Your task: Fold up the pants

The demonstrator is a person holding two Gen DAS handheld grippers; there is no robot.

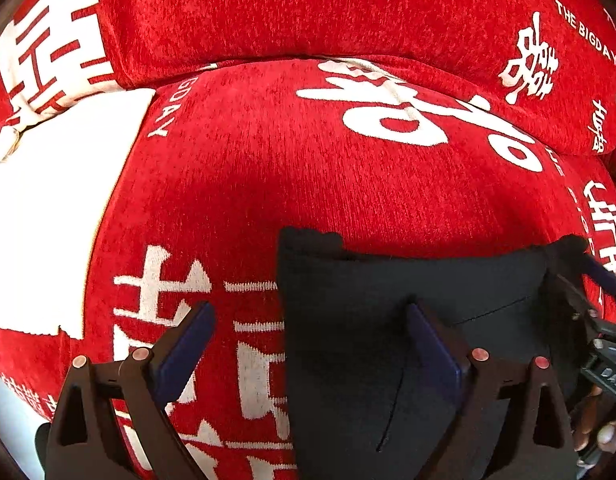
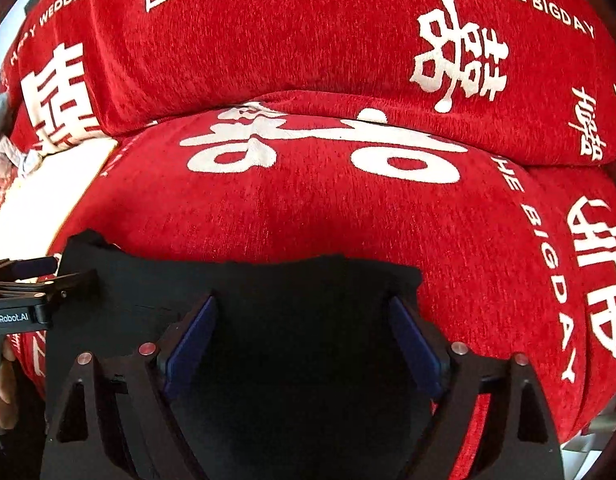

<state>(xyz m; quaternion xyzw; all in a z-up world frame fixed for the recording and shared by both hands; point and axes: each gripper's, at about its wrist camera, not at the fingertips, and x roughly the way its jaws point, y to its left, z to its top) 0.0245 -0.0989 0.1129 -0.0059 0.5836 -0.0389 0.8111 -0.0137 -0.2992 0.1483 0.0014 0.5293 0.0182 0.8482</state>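
One pair of black pants (image 2: pixel 268 320), folded into a compact rectangle, lying on the red seat cushion (image 2: pixel 308 216) of a sofa. Two tools: my left tool (image 1: pixel 308 320) released, jaws wide, straddling the pants' left edge; my right tool (image 2: pixel 304 312) released, hovering over the middle. I judge the fold just set down; next I would smooth or withdraw. One back cushion (image 2: pixel 308 52) behind, red with white lettering.
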